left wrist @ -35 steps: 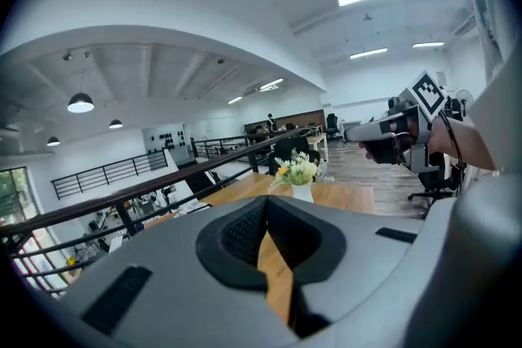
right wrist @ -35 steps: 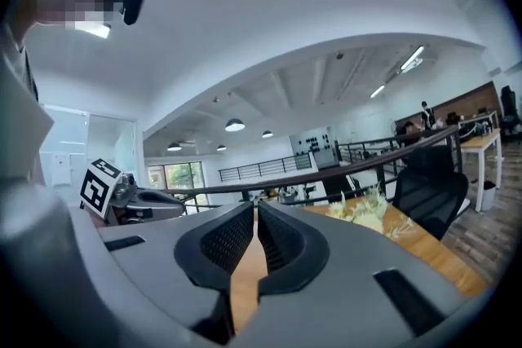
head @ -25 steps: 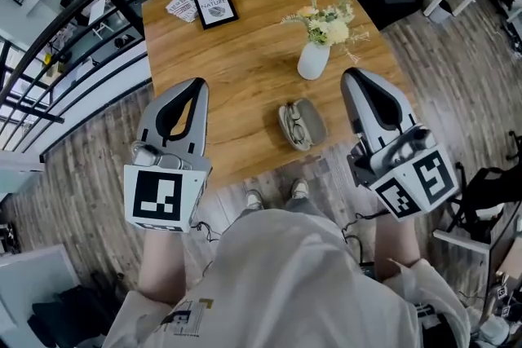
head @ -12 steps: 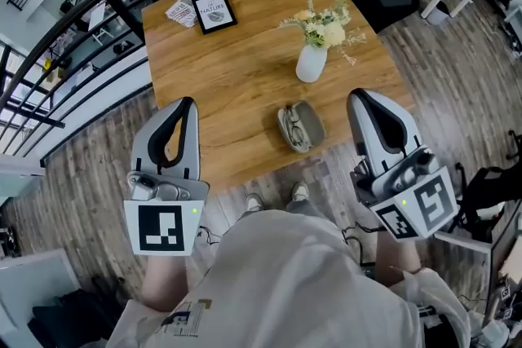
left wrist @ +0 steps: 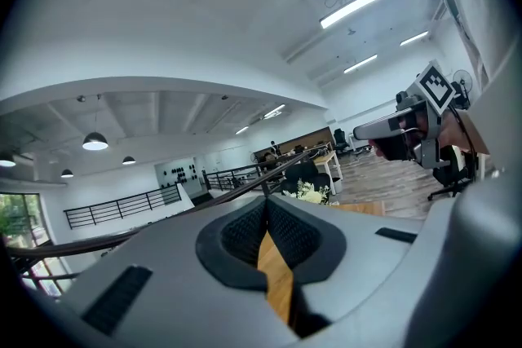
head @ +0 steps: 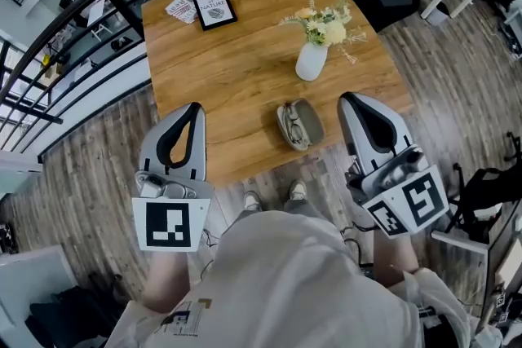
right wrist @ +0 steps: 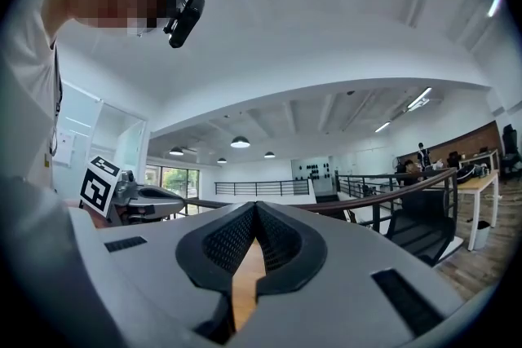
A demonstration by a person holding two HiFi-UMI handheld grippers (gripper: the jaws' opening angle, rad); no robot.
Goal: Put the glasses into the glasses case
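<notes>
Both tools were closed, jaws together with nothing between them. The left tool [head: 192, 112] and the right tool [head: 354, 103] hovered over the near edge of the surface [head: 236, 53]. The glasses case [head: 311, 120] lay open between them, nearer the right tool, its long axis running roughly away from me. The glasses [head: 290, 126] appeared to rest in its left half. I judged lid closure the remaining step.

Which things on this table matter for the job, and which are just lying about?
For the job: glasses, glasses case.
Just lying about: vase of flowers, framed picture, leaflets.
</notes>
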